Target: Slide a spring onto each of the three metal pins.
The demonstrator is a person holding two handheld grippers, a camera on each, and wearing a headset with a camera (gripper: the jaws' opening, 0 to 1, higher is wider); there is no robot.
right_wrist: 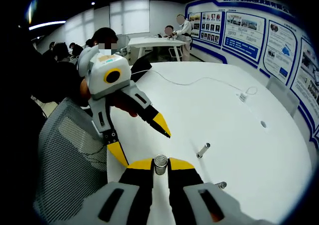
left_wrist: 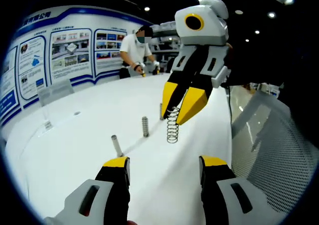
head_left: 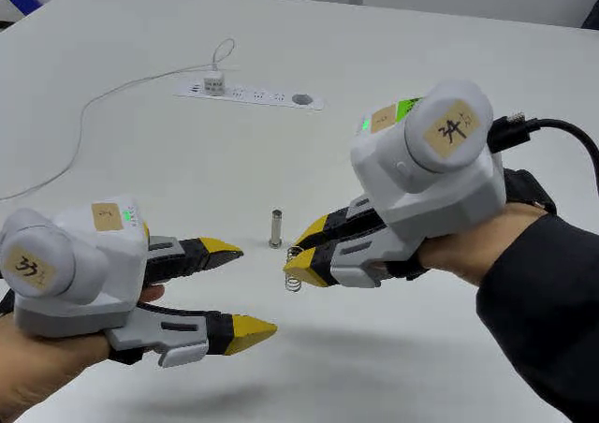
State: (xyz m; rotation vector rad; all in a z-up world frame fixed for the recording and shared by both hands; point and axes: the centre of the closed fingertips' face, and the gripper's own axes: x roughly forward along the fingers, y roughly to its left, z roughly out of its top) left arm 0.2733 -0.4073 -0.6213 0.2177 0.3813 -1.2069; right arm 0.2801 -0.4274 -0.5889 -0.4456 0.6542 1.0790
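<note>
Risk — the spring (head_left: 293, 271) is pinched by one end only, the rest hanging free. Met off-axis, it could catch on the pin (head_left: 276, 228) rim, bow and jump loose. Right gripper (head_left: 299, 255) is clamped on it, angled down-left, just right of the pin. Left gripper (head_left: 239, 287) — jaws spread, holding nothing, near left.

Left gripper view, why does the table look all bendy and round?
Left gripper view: a fisheye lens curves the table and posters. Right gripper view: curved too, though the spring looks sharp. Head view: the table looks flat, edges straight.
</note>
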